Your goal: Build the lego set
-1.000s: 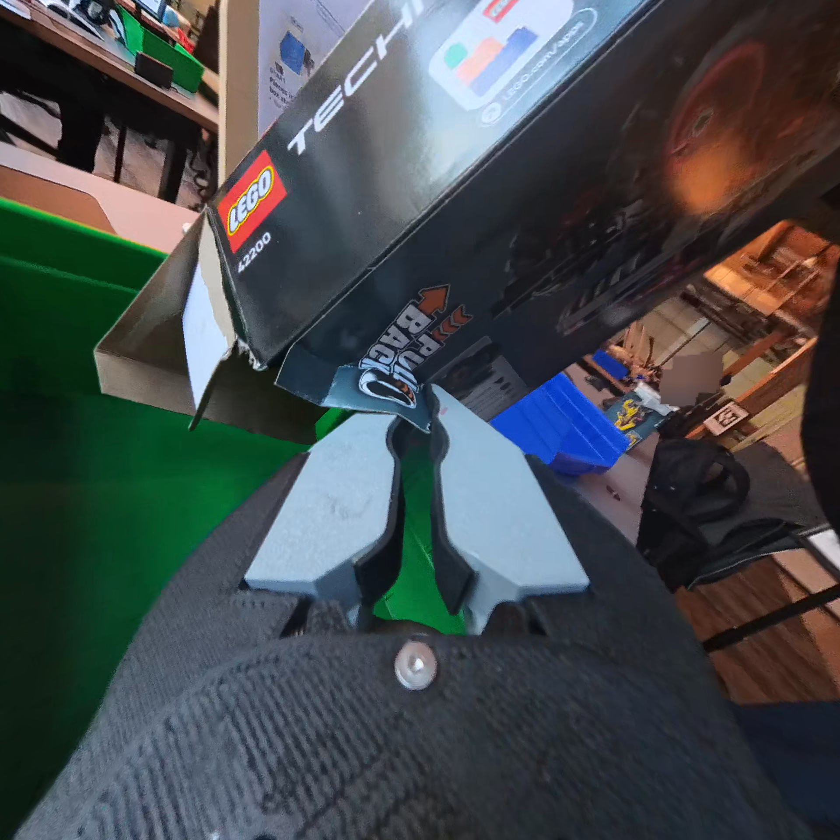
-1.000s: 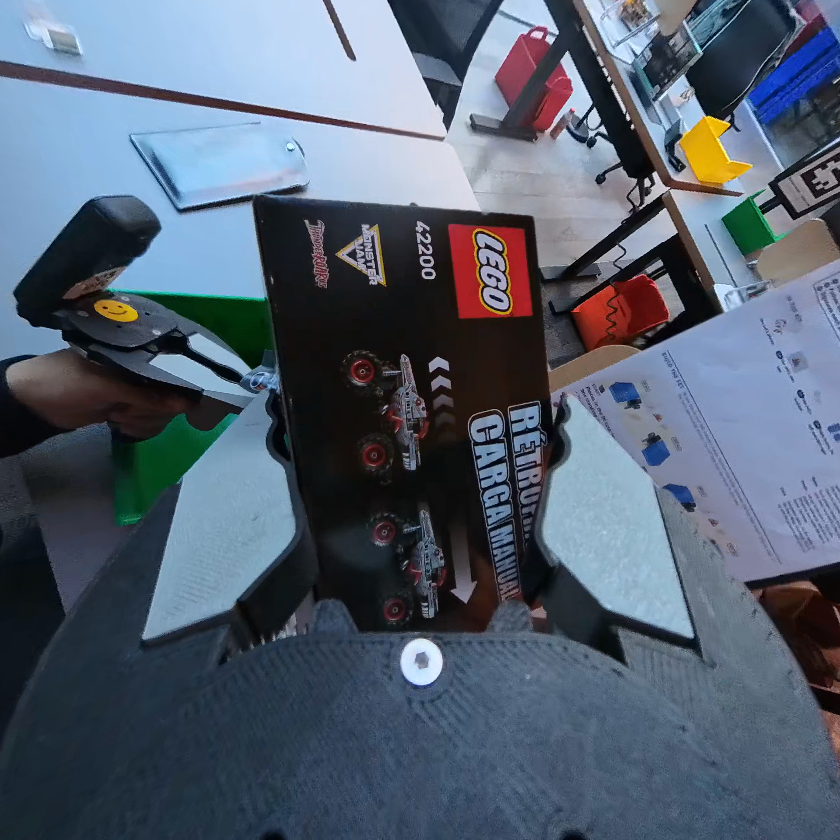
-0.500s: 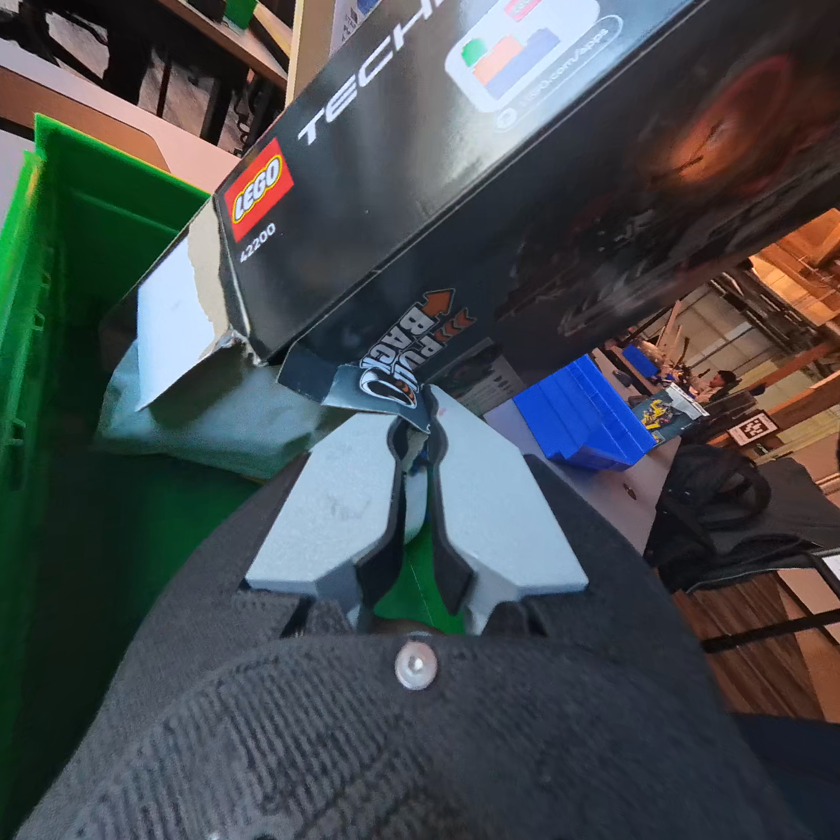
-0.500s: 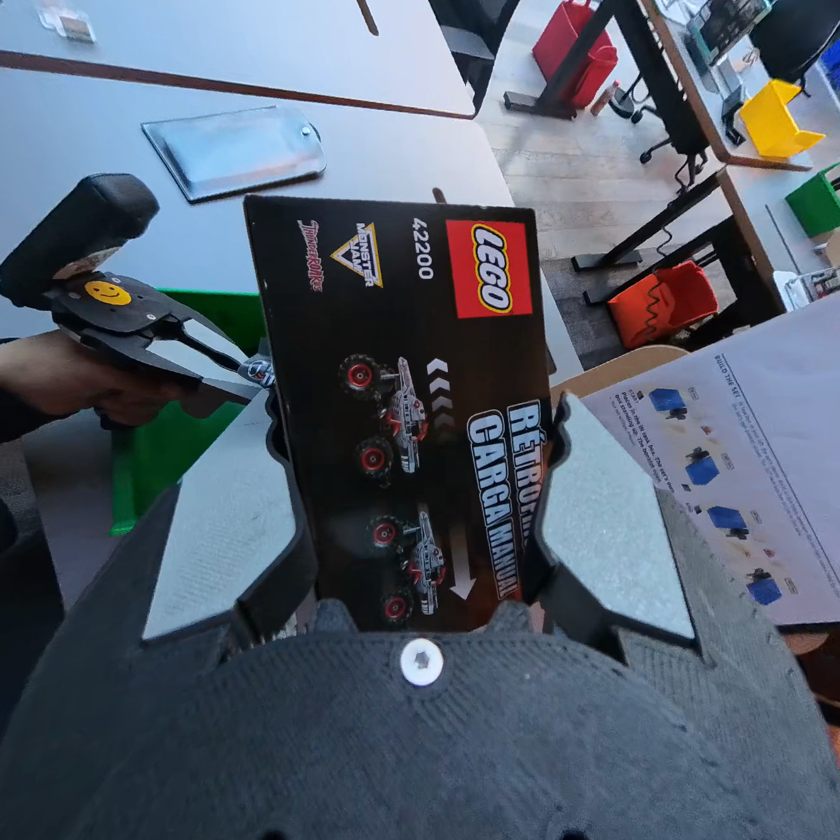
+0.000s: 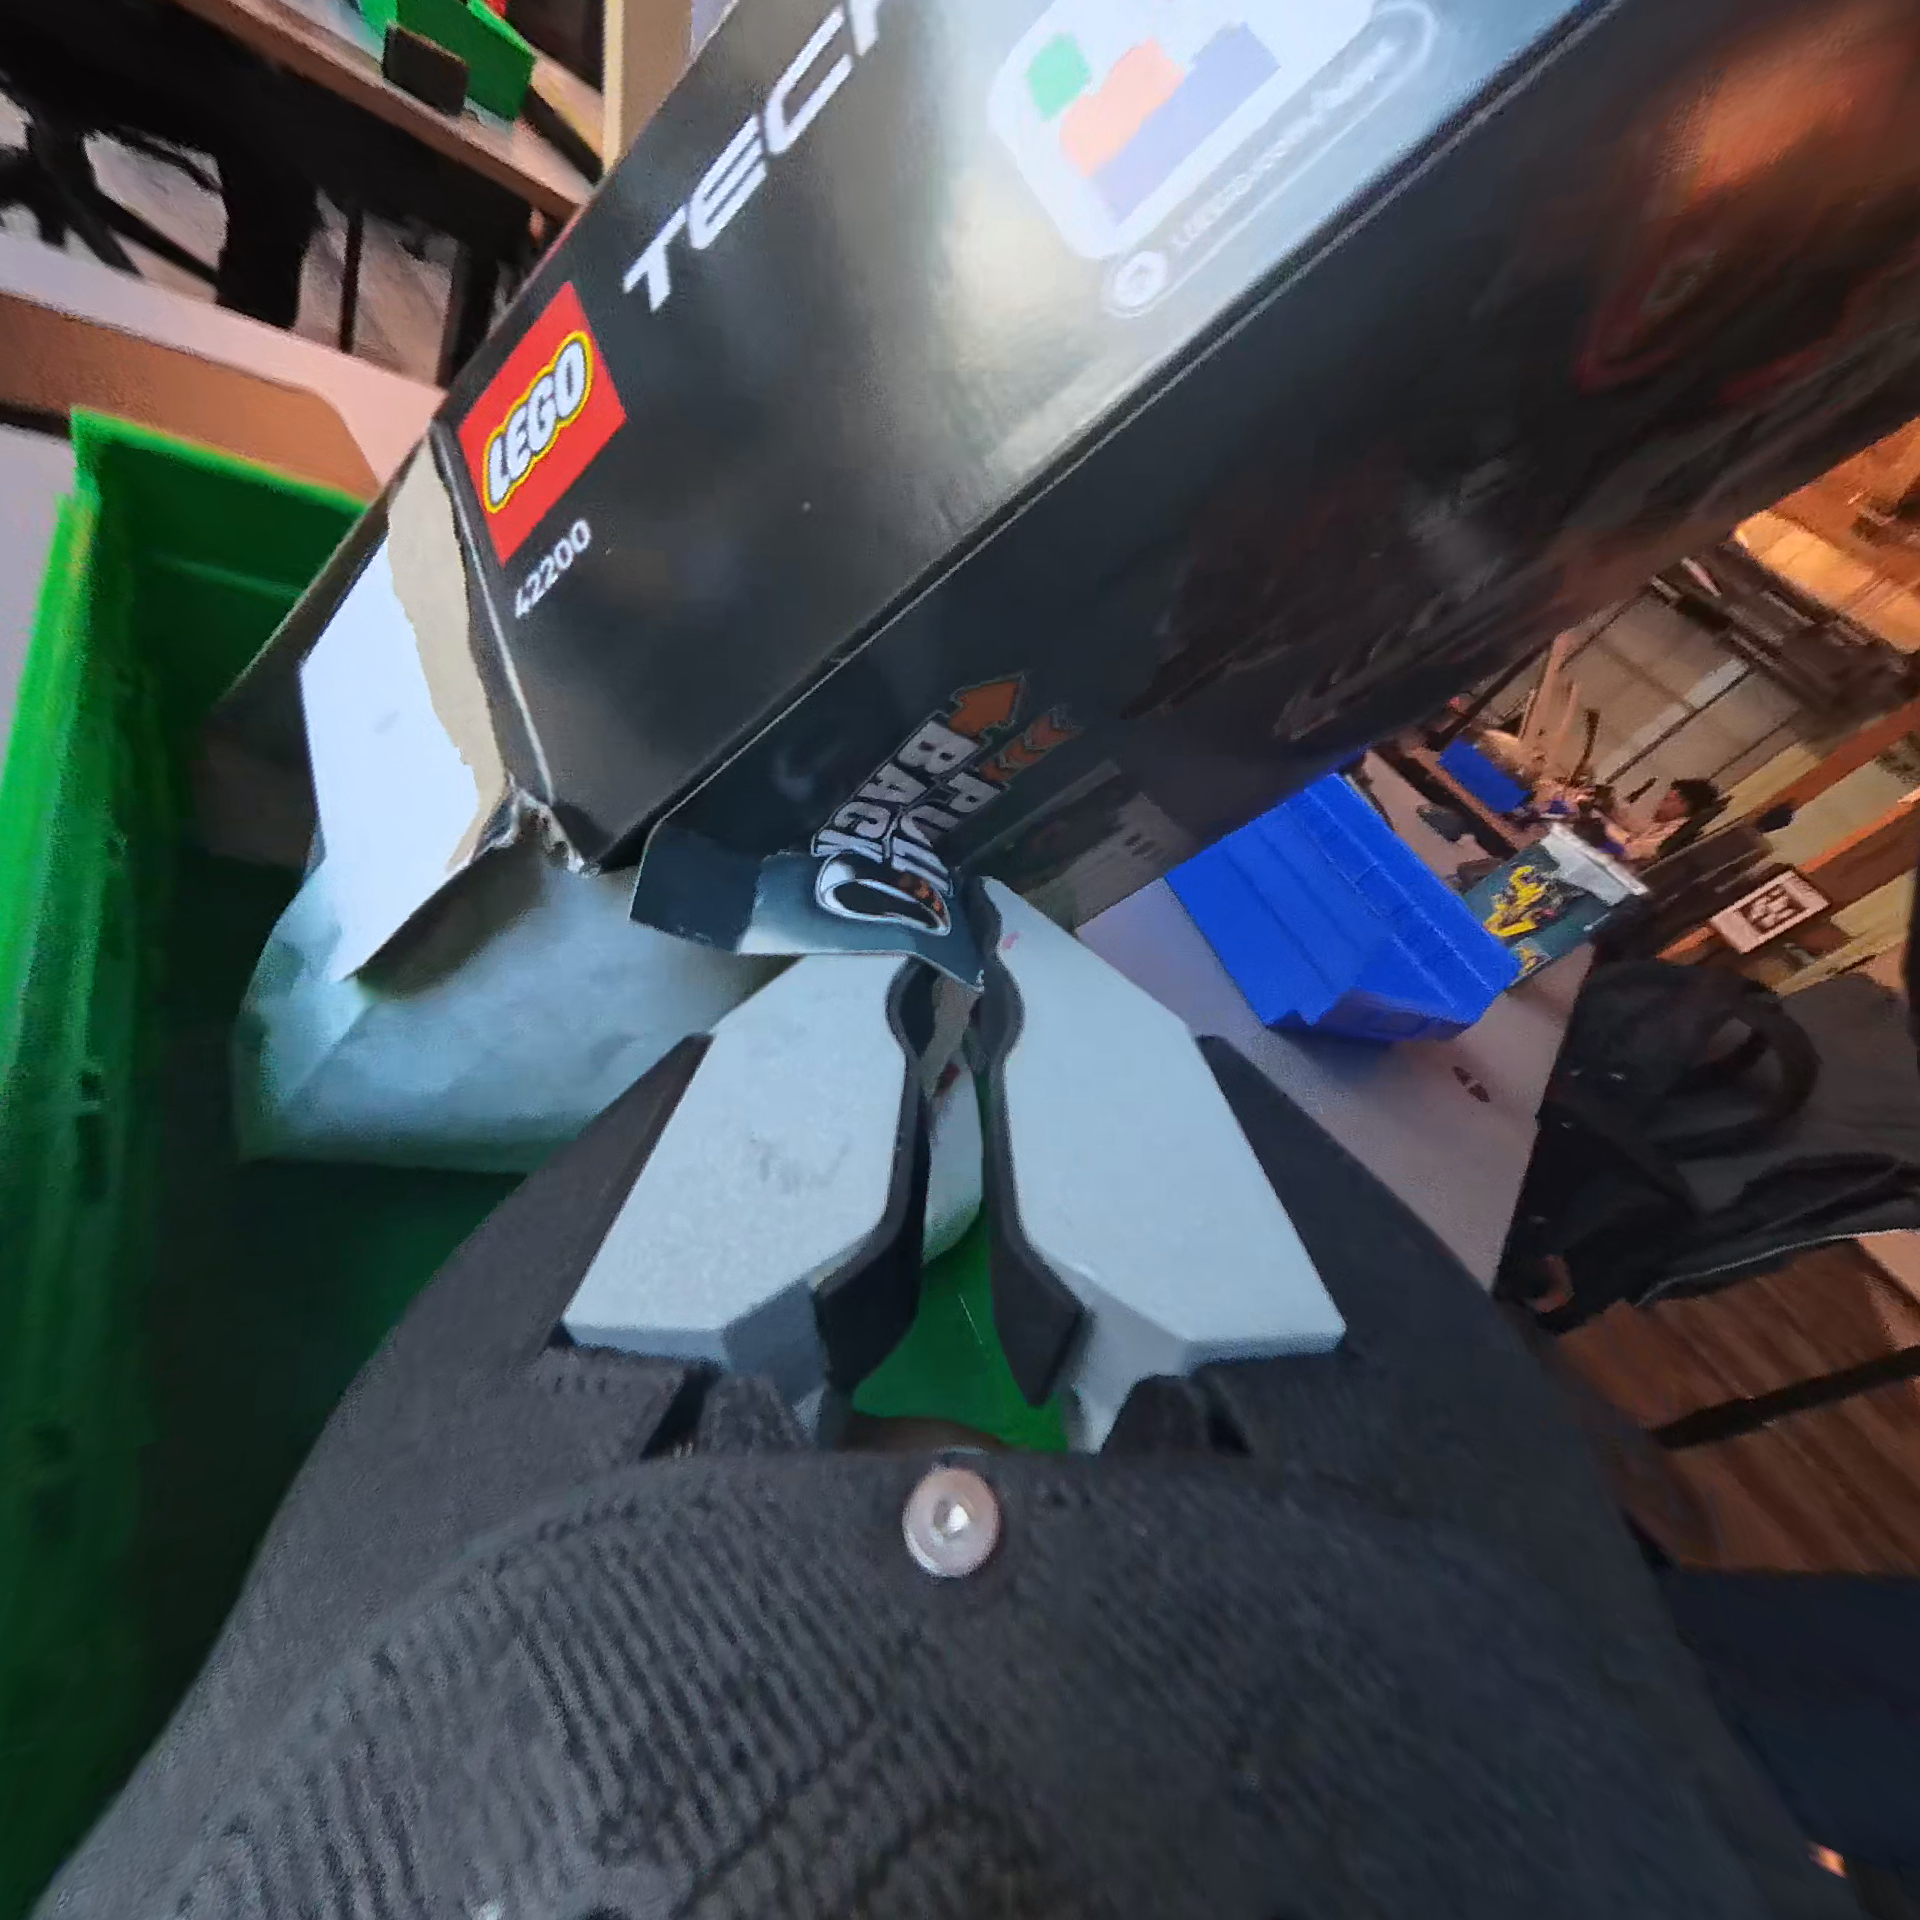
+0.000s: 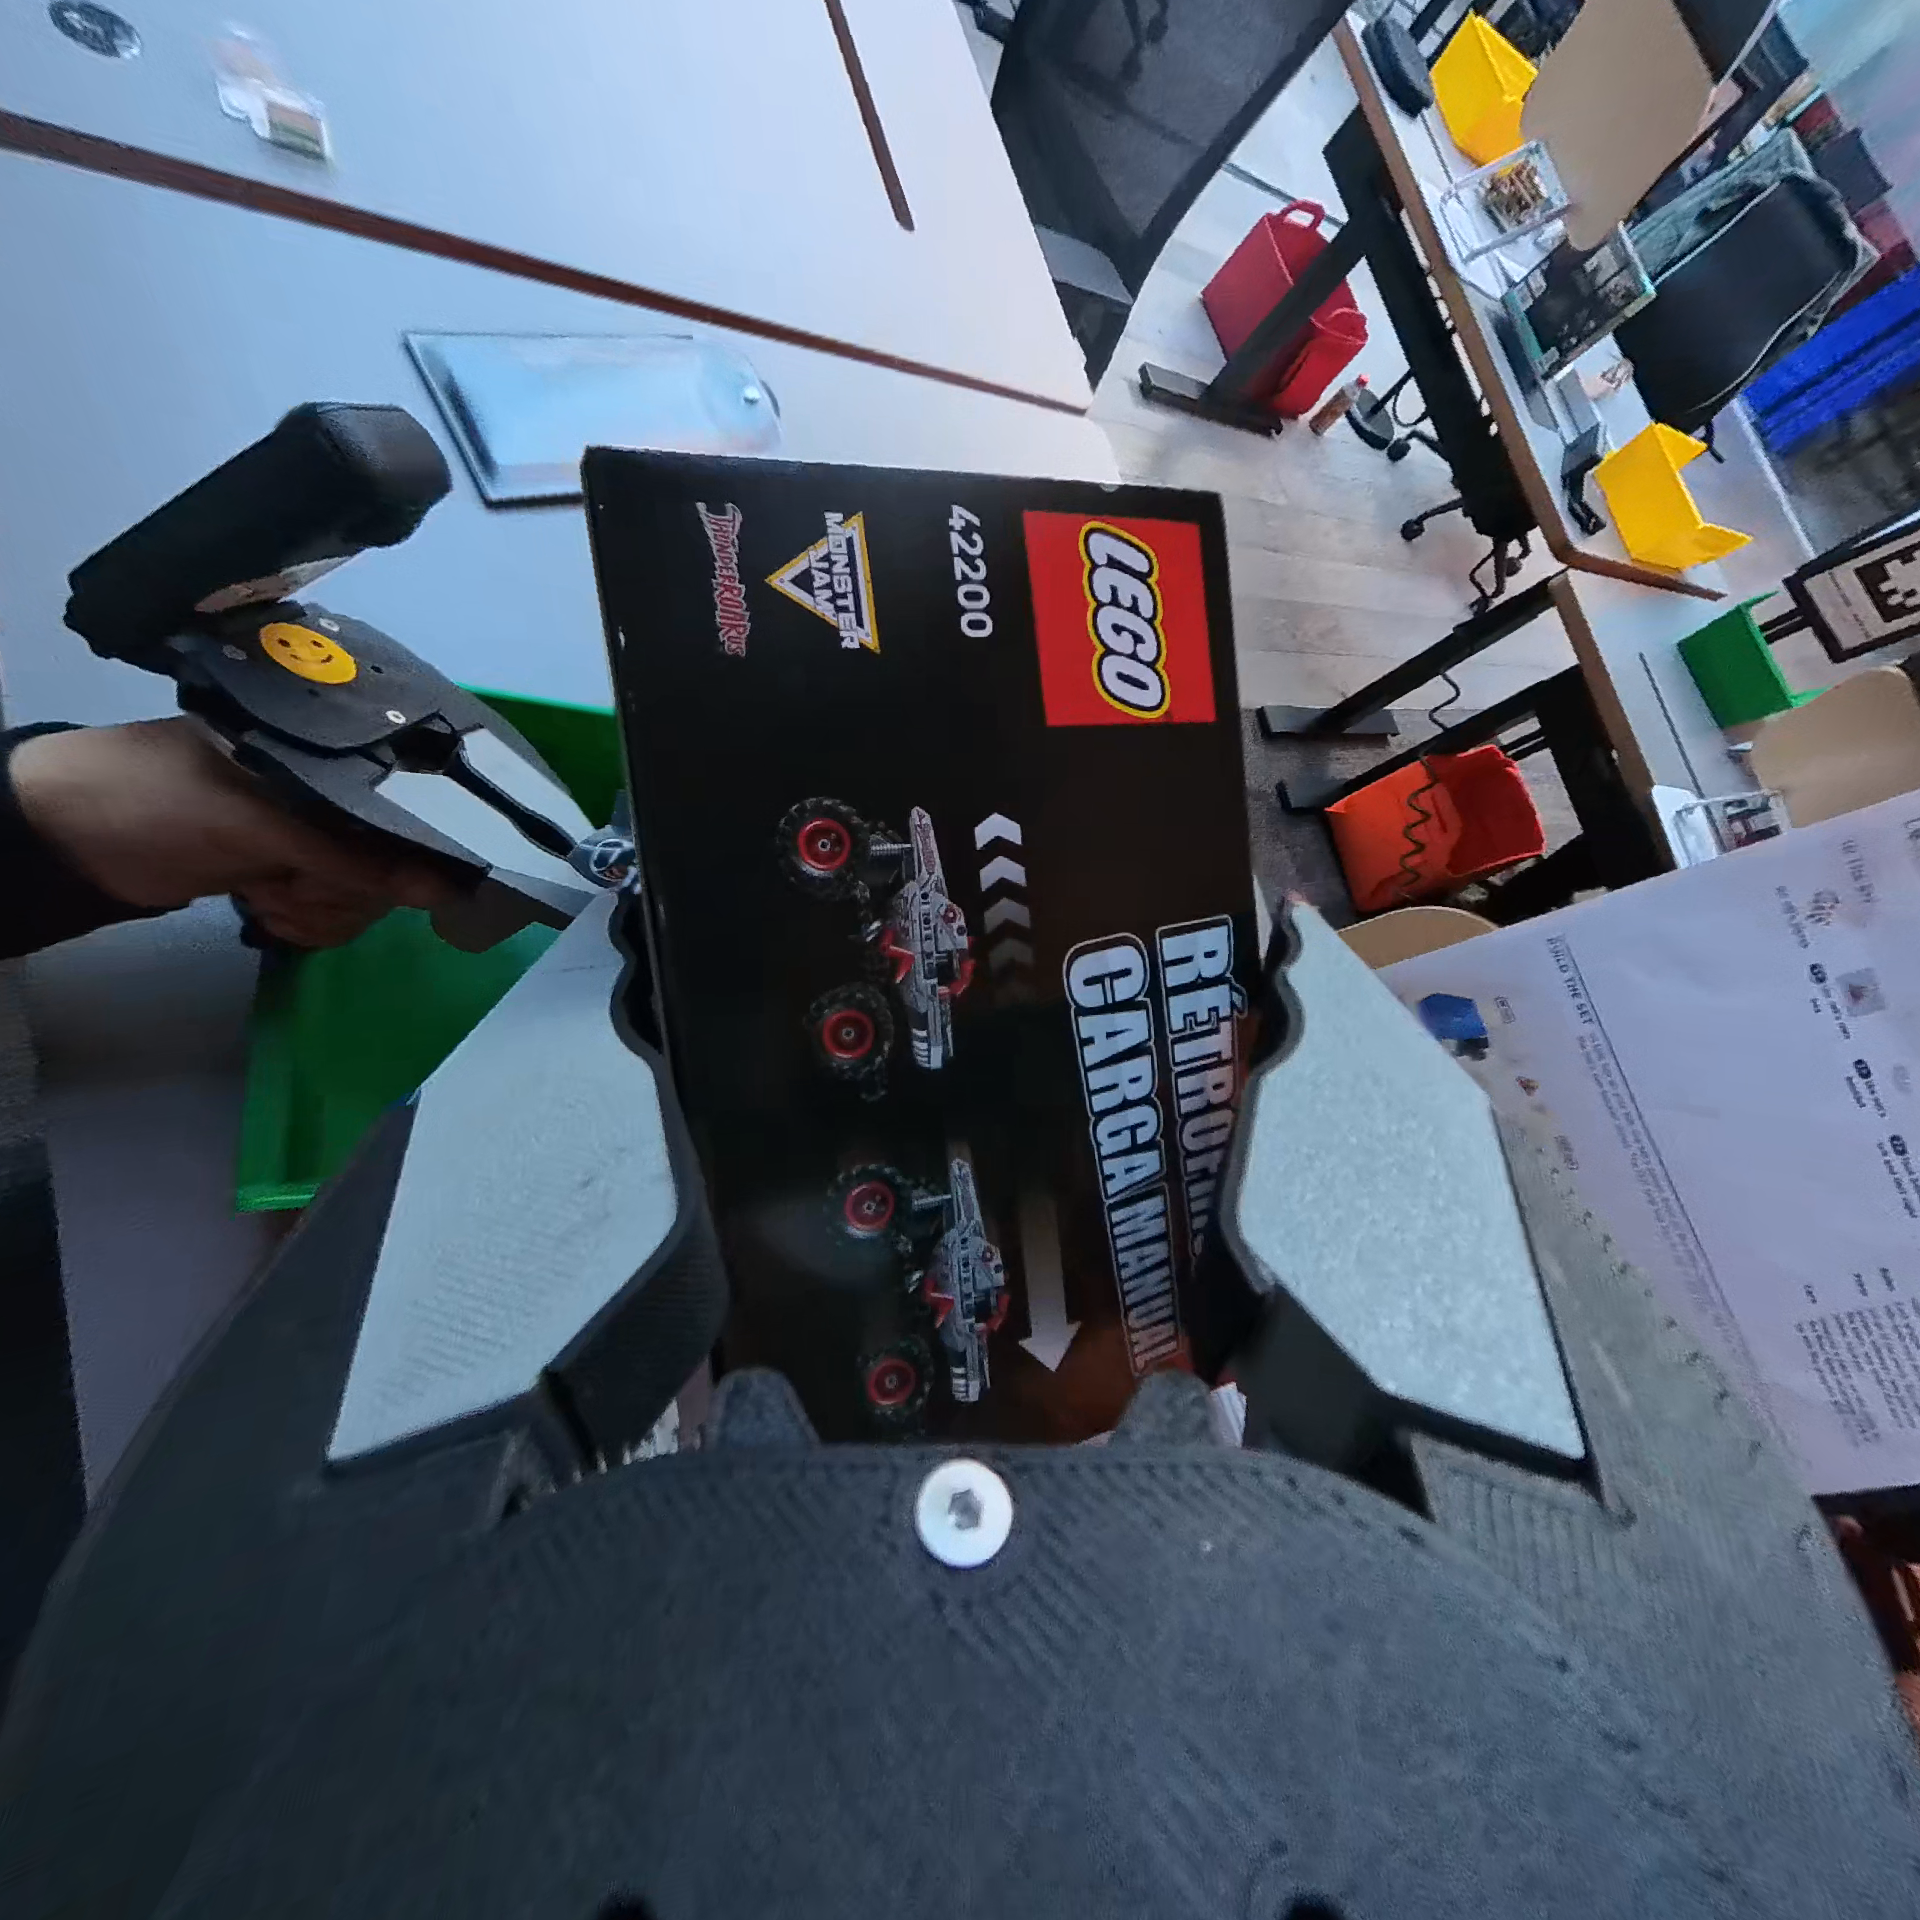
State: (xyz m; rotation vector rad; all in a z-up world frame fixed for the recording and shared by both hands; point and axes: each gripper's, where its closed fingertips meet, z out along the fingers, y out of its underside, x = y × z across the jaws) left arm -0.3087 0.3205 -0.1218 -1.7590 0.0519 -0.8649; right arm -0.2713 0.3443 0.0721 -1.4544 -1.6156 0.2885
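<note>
Box (image 6: 914,935): black, with a red square logo edged in yellow, white lettering, and pictures of grey trucks on red-hubbed wheels. Torn flap (image 5: 831,904): black and pale grey print. Bag (image 5: 468,1039): plain whitish grey. Bin (image 5: 125,935): bright green. Right gripper (image 6: 956,1049): grey fingers, black ribbed body. Left gripper (image 5: 951,982): same colours; in the right wrist view it carries a yellow disc (image 6: 307,652). Crates (image 5: 1340,935): blue.

1. The left gripper (image 5: 951,951) is being held nearly closed, its fingertips pinching a torn flap (image 5: 831,904) of the box (image 5: 935,416).
2. The right gripper (image 6: 951,997) is being held wide, its fingers (image 6: 520,1195) clamped on the box's two sides.
3. The left gripper is being gripped by a hand (image 6: 156,831), seen in the right wrist view.
</note>
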